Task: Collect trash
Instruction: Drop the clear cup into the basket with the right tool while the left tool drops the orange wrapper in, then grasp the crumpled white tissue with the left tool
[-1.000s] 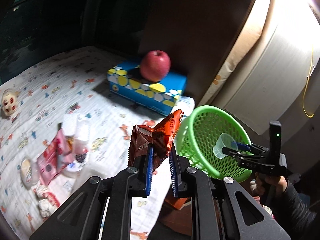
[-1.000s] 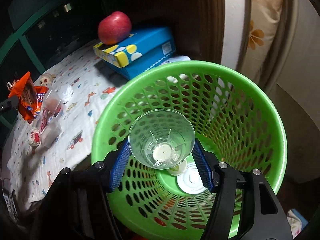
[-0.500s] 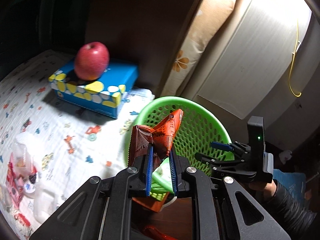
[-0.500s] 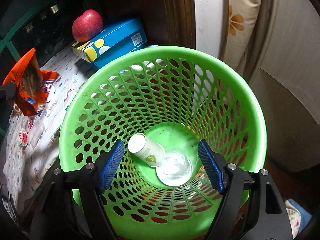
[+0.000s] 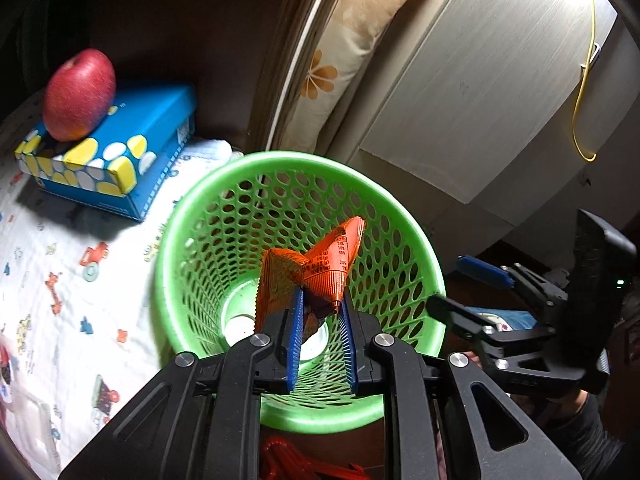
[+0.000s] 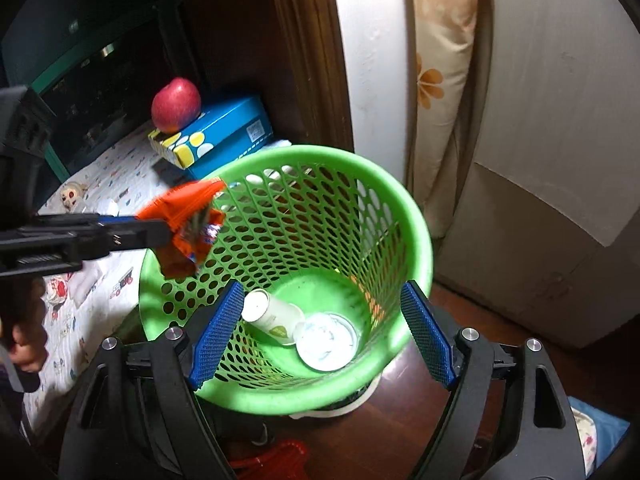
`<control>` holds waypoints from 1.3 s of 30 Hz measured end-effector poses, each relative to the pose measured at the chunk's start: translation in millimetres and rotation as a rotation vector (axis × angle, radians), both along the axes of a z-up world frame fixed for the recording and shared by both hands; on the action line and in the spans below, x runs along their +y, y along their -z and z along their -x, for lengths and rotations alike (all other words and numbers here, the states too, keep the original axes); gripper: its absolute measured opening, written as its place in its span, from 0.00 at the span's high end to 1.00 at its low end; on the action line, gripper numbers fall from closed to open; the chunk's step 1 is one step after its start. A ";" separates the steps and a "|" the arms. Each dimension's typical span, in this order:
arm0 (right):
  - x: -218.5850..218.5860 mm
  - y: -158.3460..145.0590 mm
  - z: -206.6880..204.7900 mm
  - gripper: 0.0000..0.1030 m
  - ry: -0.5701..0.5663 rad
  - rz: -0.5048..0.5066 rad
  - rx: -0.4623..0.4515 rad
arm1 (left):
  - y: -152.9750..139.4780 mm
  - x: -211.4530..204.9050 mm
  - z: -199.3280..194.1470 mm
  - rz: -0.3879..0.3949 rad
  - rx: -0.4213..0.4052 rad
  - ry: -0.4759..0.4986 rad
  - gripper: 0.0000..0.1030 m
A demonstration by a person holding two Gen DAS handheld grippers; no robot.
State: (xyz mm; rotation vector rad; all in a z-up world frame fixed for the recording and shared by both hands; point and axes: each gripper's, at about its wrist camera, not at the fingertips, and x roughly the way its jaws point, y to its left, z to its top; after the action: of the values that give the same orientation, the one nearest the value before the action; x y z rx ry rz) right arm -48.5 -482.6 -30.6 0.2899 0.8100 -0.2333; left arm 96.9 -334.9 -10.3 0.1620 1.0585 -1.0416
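— Looking at the left tongs (image 5: 320, 316): what have they got?
— They're clamped on a crumpled orange wrapper (image 5: 312, 268), held over the mouth of the green basket (image 5: 200, 208). From the right wrist view the wrapper (image 6: 188, 228) sits just above the basket's near-left rim (image 6: 420, 232).
— And the right tongs (image 6: 320, 336)?
— Their jaws are opening, blue pads wide apart, nothing between them. They point down into the basket.
— What's already inside?
— A small white cup (image 6: 272, 316) lying on its side, and a clear plastic cup (image 6: 326, 340) touching it, both on the basket floor.
— Anything nearby?
— A red apple (image 5: 80, 94) sits on a blue tissue box (image 5: 120, 152), which rests on the patterned cloth (image 5: 60, 264) just beside the basket.
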 end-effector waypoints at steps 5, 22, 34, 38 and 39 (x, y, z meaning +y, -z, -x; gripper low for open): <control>-6.2 -2.9 13.7 0.21 0.025 -0.014 -0.017 | 13.5 -8.8 3.9 -0.017 0.035 0.006 0.62; 31.1 -9.3 -3.1 0.19 -0.061 -0.047 -0.045 | -3.6 64.2 2.9 0.003 -0.027 -0.120 0.42; 84.7 -17.6 -40.8 0.17 -0.179 -0.048 -0.054 | -8.5 184.6 -14.4 -0.041 -0.122 -0.410 0.38; 105.5 -17.2 -53.5 0.17 -0.228 -0.054 -0.051 | 0.3 230.4 -22.7 -0.089 -0.145 -0.524 0.37; 111.2 -17.3 -56.6 0.17 -0.241 -0.056 -0.051 | 2.7 241.3 -24.7 -0.098 -0.145 -0.551 0.37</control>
State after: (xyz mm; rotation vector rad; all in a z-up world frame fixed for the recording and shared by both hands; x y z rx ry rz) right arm 8.1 -371.4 -13.3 0.2467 0.7939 0.0227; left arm 121.7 -93.6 -13.0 0.0193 0.9472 -0.4742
